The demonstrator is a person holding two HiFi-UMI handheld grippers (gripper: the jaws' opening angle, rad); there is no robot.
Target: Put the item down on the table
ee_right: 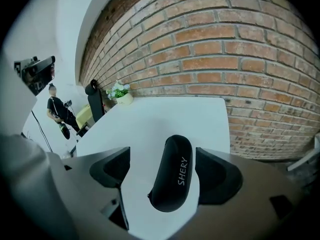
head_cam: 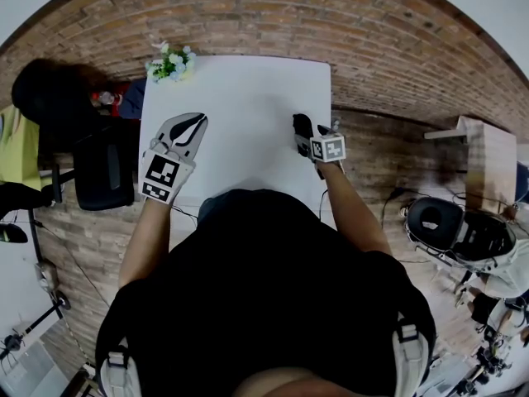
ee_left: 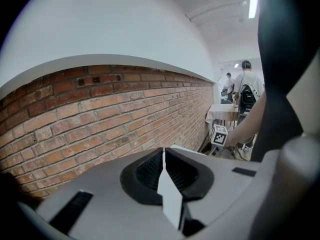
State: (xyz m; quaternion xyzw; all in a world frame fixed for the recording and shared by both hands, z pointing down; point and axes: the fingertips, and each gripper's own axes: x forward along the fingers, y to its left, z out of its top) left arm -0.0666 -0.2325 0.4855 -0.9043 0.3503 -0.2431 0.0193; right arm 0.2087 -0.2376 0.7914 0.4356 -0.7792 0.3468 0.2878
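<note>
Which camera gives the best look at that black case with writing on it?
The right gripper view: the black case lies central on the white table between the right gripper's parted jaws, its SHERY lettering readable. The head view shows it as a small dark shape by that gripper. The left gripper view misses it.

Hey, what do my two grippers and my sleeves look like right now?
The left gripper and right gripper have pale grey bodies with black-lined jaws, and each carries a cube of black-and-white square markers. The person wears a black short-sleeved top.
</note>
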